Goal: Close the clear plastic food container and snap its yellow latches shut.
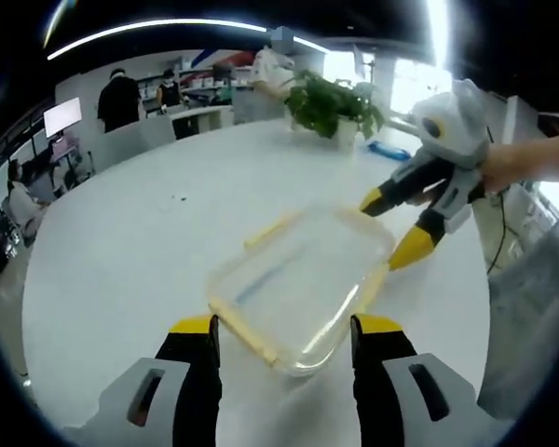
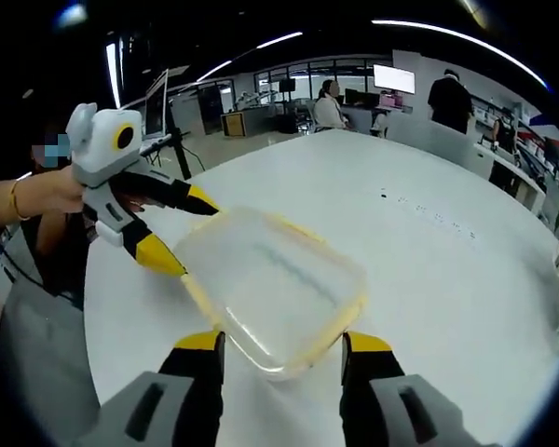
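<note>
A clear plastic container (image 1: 298, 279) with yellow latches lies on the white table (image 1: 140, 242). One latch (image 1: 273, 228) sticks out on its far-left side, and another (image 1: 244, 328) runs along the near-left edge. My left gripper (image 1: 286, 328) is open, its yellow-tipped jaws on either side of the container's near corner. My right gripper (image 1: 391, 226) comes in from the right, open around the opposite corner. In the right gripper view the container (image 2: 275, 289) sits just ahead of my open right gripper (image 2: 282, 343), with the left gripper (image 2: 184, 233) open at its far-left corner.
A potted plant (image 1: 331, 102) and a small blue object (image 1: 388, 149) stand at the table's far side. A hand (image 1: 531, 158) holds the right gripper. People (image 2: 450, 98) and desks fill the office behind. The table edge (image 2: 102, 307) runs close on the left.
</note>
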